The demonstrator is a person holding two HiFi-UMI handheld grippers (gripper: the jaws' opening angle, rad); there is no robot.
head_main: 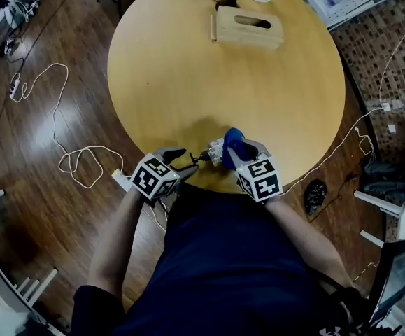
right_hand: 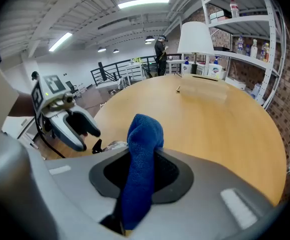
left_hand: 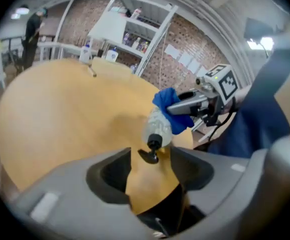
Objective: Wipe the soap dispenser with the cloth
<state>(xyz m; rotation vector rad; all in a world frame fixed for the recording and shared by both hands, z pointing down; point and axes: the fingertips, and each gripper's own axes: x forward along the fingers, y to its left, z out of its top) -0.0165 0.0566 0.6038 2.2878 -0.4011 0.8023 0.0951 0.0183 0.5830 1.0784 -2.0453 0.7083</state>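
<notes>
Person's dark blue shirt (head_main: 223, 271): recorded at the bottom of the head view, with both forearms reaching to the near edge of the table.

Left gripper (head_main: 183, 161): marker cube (head_main: 152, 177) was seen at its rear. Its jaws were held apart with nothing pressed between them. In the left gripper view the black pump (left_hand: 152, 149) of the soap dispenser was seen between the jaw tips, clear of both.

Right gripper (head_main: 239, 152): its jaws were closed on a blue cloth (right_hand: 140, 174), which was pinched upright between them and stood up past the tips.

Soap dispenser (head_main: 215, 151): a clear bottle, found tipped on its side at the near edge of the table between the two grippers, pump end turned toward the left gripper. The cloth (head_main: 232, 140) was bunched against its other end. Whether the bottle rested on the tabletop could not be told.

Table (head_main: 188, 68): round, light wood, bare across its middle.

Tissue box (head_main: 248, 28): wooden, set at the far side of the table.

Lamp (right_hand: 195, 38): white shade, noted just behind the box.

Shelves (right_hand: 245, 49): white, stocked with bottles, placed against a brick wall beyond the table.

Floor (head_main: 41, 180): dark wood, with a white cable (head_main: 55, 110) looped to the left of the table.
</notes>
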